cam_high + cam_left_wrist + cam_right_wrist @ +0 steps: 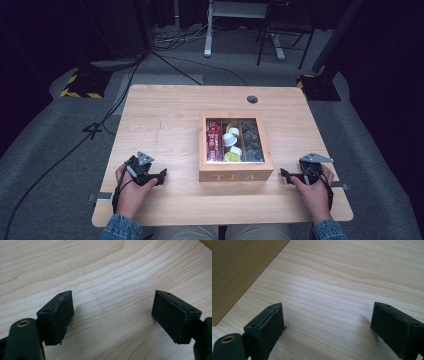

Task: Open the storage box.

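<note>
— Wooden tea box (236, 175), lid shut, sits on the table (165, 125) a little right of the middle, its front wall with the lettering facing the person. Which hand is closer?

— The right gripper (286, 175) looks a touch nearer; its tips point at the box's right front corner. The left gripper (161, 175) points at the left front corner from slightly farther off.

— So the box lies between them?

— Yes, inward from both. Its long side runs away from the person, with the glass pane (235, 140) on top showing packets and pods.

— And the jaws?

— Both pairs stand wide apart with only bare wood between them. In the right gripper view a darker wood wall (239, 272), I judge the box's side, stands off to the left of the jaws.

— Next move?

— Probably closing in from both sides.
</note>
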{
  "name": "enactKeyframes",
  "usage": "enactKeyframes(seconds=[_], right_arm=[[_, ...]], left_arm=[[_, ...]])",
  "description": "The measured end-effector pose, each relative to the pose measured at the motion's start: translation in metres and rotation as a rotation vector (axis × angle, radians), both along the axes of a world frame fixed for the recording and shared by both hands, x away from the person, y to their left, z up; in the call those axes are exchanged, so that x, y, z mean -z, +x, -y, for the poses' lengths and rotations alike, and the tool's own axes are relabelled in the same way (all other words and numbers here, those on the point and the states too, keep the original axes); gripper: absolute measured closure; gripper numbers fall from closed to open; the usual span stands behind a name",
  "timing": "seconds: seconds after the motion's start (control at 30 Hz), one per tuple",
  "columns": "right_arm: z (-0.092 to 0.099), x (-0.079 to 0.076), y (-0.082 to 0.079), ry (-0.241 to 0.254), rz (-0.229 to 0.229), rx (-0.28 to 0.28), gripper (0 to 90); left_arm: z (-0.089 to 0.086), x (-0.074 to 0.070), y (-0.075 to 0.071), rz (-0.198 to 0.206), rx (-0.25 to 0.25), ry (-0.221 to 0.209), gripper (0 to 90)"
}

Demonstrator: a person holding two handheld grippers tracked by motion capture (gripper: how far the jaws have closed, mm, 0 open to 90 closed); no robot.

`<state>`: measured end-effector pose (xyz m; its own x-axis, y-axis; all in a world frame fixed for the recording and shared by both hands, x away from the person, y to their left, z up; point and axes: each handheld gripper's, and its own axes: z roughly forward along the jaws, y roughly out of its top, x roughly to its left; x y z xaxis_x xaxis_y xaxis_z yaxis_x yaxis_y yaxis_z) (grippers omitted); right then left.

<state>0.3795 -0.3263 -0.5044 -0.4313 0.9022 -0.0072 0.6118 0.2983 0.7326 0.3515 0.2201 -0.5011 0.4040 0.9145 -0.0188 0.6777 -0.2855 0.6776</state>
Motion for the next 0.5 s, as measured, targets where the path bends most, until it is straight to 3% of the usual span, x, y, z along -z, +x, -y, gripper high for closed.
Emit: enactKeyframes(seconds=[0.03,0.1,0.27,0.5], right_arm=[[0.0,0.0,0.0,0.0,-0.001,-0.001,11.1],[0.0,0.0,0.0,0.001,-0.001,-0.005,11.1],[0.001,0.0,0.001,0.003,-0.001,-0.008,11.2],[0.001,0.0,0.001,0.002,-0.001,-0.008,11.1]], left_arm=[[-0.001,-0.002,0.0,0.002,0.006,0.023,18.5],[-0.001,-0.006,-0.002,0.003,0.016,0.027,20.0],[0.001,-0.017,-0.006,0.018,0.034,0.015,21.0],[0.008,-0.033,-0.012,0.009,0.066,0.02,22.9]])
